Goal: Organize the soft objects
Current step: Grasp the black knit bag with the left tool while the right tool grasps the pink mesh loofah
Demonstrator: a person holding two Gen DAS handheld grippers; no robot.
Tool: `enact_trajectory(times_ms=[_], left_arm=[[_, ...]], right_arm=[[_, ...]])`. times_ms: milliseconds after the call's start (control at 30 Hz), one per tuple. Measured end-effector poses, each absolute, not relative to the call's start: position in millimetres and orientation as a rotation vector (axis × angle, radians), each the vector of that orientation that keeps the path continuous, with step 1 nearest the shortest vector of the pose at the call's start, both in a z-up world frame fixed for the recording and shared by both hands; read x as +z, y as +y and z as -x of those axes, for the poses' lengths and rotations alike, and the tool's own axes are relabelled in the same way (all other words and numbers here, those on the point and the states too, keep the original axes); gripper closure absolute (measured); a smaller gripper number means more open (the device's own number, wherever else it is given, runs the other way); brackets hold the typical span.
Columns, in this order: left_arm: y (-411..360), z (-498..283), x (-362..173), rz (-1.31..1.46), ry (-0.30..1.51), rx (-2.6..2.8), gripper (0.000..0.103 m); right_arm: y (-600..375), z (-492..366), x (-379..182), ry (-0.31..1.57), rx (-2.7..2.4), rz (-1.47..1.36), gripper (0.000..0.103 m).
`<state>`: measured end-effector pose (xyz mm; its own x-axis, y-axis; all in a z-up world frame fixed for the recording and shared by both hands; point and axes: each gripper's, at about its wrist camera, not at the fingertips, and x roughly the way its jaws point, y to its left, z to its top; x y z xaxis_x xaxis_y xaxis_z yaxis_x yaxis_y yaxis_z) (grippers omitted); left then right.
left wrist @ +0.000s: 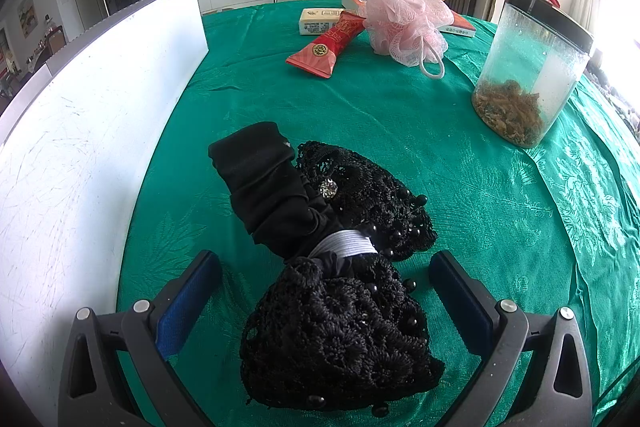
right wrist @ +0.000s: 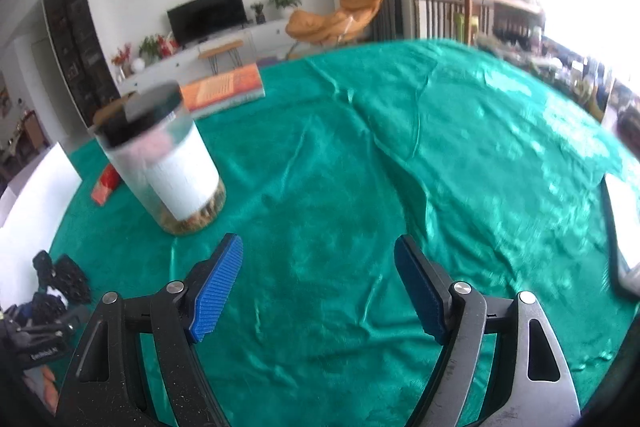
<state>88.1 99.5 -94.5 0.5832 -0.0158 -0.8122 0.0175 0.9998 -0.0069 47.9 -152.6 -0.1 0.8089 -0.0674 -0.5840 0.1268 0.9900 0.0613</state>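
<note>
Black lace bow (left wrist: 336, 267) between the left gripper's (left wrist: 324, 291) parted jaws; right gripper (right wrist: 318, 283) agape over green cloth (right wrist: 360, 167).

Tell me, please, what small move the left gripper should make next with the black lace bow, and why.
Probably close the left gripper on the black lace bow. Its jaws stand wide open on either side of the bow's nearer lobe, which lies on the green tablecloth, so the fingers seem already placed for a grasp. The right gripper is open over bare cloth.
</note>
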Motion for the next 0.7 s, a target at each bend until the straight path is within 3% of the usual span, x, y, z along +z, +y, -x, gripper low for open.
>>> enact_trajectory(times_ms=[100,233,400,700], left_arm=[[99.7,-88.1,-94.7,-0.002,0.948,-0.019,0.0],[99.9,-88.4,-94.6,-0.002,0.948,-0.019,0.0],[99.7,-88.5,-94.9,-0.001,0.948,-0.019,0.0],[99.8,-88.8,-95.1,-0.001,0.948,-0.019,0.0]], right_arm=[[-104.7,-84.1,61.8,0.602,0.071,0.022,0.02],[-18.1,-171.5,92.9,0.842,0.299,0.211,0.021],[31.9,-281.2,57.2,1.135,0.322,0.127,0.021],[70.9,-334.0,-17.9,1.371,0.169,0.343,0.025]])
